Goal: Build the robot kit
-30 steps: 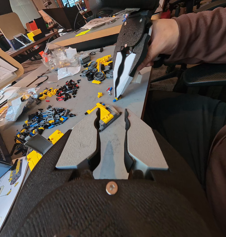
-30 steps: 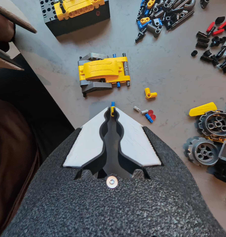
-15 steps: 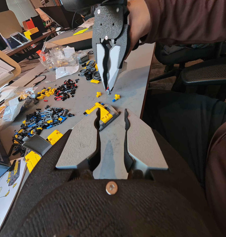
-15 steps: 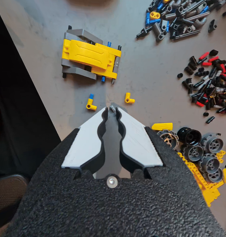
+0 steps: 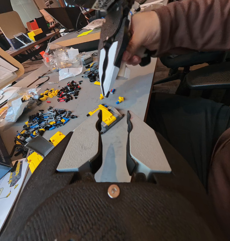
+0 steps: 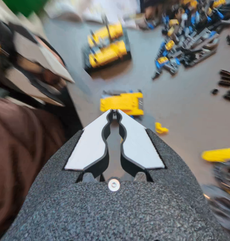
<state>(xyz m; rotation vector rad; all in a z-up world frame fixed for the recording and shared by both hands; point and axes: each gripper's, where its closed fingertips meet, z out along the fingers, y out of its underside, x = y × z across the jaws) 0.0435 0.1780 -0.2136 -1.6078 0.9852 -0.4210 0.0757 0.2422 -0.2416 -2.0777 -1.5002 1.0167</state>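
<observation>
On grey table (image 5: pixel 131 83), near its front edge: small grey peg (image 6: pixel 114 113), pinched between the tips of the right gripper (image 6: pixel 114 112), whose white fingers (image 6: pixel 136 146) are pressed nearly together on it; view badly blurred.

At 12 o'clock of those tips: yellow-and-grey assembly (image 5: pixel 107 116), flat on the table. At 3 o'clock: yellow elbow connector (image 6: pixel 160 128), loose.

Left gripper (image 5: pixel 113 113): spread wide, empty, with the assembly just beyond its left tip.

At 10 o'clock in the left wrist view: sorted heap of black, blue and grey pins (image 5: pixel 49 120).

Handling, judged: peg is light, rigid, smooth; likely to twist or slip. Best gripped across its middle.
</observation>
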